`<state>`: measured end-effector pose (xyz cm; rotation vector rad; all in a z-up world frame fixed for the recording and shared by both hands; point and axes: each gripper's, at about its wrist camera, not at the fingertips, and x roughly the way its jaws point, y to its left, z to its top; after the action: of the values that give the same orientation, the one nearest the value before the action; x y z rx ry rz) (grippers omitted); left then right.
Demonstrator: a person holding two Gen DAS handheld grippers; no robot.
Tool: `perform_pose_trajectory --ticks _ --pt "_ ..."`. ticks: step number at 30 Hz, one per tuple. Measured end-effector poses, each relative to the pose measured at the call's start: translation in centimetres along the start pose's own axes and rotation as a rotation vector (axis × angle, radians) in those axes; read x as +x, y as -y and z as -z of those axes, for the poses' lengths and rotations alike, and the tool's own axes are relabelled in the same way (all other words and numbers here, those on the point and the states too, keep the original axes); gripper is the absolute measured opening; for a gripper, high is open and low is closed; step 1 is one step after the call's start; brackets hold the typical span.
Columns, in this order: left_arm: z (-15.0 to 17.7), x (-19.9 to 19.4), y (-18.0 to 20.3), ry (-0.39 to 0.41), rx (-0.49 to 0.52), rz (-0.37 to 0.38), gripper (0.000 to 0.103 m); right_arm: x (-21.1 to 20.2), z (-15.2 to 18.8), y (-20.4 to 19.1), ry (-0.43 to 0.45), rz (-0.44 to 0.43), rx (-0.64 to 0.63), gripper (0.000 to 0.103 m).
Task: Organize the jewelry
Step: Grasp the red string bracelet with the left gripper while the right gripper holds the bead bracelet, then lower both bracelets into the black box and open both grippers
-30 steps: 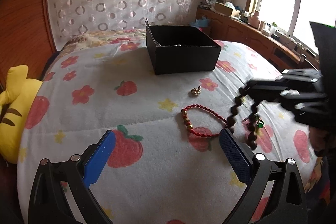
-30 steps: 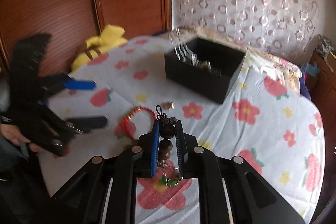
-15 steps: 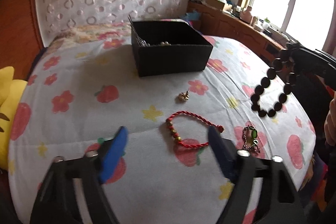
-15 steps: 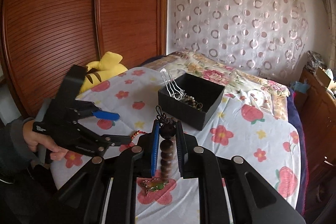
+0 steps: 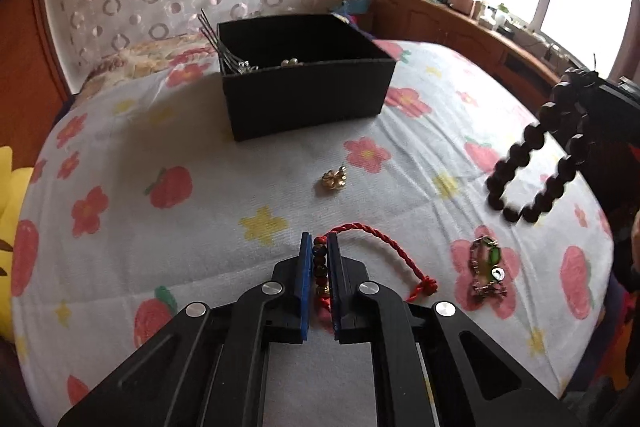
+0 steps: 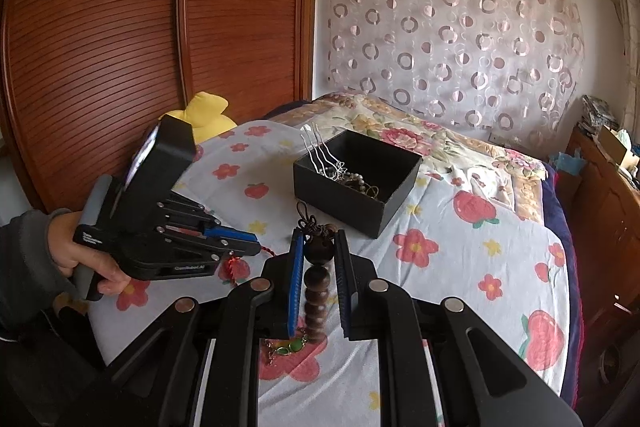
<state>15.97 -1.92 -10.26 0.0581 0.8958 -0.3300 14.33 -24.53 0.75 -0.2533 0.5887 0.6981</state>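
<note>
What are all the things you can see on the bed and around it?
black box: one, black, open, far part of the bed, jewelry and silver hairpins inside
gold trinket: one, gold, on the quilt in front of the box
red cord bracelet: one, red, on the quilt
green bracelet: one, green stones, on a pink flower print
dark bead bracelet: one, dark brown, hanging in the air
quilt: one, white with strawberries and flowers
yellow plush: one, bed's edge by the wooden wardrobe
left gripper: jaws shut on the red cord bracelet
right gripper: jaws shut on the dark bead bracelet
hand: one, holding the left gripper
</note>
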Motion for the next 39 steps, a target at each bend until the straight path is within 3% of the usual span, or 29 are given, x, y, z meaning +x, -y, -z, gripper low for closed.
perform_pose_trajectory --ticks 14,30,39 --pt "-2.8 -4.8 -0.8 0.136 -0.028 -0.038 0.006 1.3 -3.0 1.4 0.032 0.036 0.000 0.017" --pt "-5.8 -5.5 -2.6 0.187 -0.057 -0.069 0.006 7.3 -9.9 4.5 0.023 0.090 0.033 0.017" --pt "-7.8 -5.3 -3.3 0.200 -0.056 -0.096 0.006 11.5 -10.7 4.4 -0.048 0.111 0.028 0.017"
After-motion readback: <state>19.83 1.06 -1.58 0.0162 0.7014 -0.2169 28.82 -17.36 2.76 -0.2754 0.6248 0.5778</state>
